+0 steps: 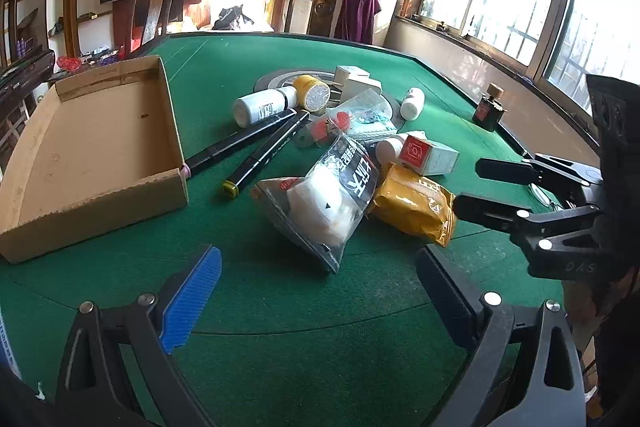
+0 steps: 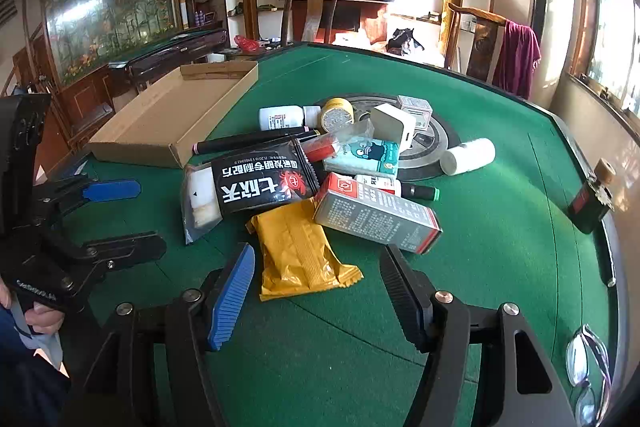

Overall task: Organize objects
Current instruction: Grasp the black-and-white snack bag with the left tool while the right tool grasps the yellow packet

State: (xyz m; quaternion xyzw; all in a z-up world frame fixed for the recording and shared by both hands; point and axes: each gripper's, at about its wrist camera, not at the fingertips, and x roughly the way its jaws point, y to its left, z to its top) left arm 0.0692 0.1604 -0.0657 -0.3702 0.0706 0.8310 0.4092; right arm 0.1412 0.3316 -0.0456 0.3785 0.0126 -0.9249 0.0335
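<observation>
Landmark: yellow packet (image 2: 304,251), lying flat on the green felt table (image 2: 500,227).

Nearest: right gripper (image 2: 316,291), jaws part-spread with nothing between them, tips just short of the packet's near end. Left gripper (image 1: 316,291), jaws wide and empty, over bare felt on the near side of the packet; open felt lies all round both.

At the packet: black-labelled bag (image 2: 256,183) overlaps its far-left corner; grey and red carton (image 2: 376,215) touches its far-right corner.

Beyond the packet: a heap of white bottles, two black markers (image 1: 256,143), a yellow tape roll (image 2: 338,115) and small boxes, mostly overlapping, labels unreadable.

Far left of the packet: cardboard tray (image 2: 176,115), empty, clear of the heap.

Right of the packet: dark bottle (image 2: 592,199) on the table's rim; glasses (image 2: 588,367) at the near rim, partly cut off.
</observation>
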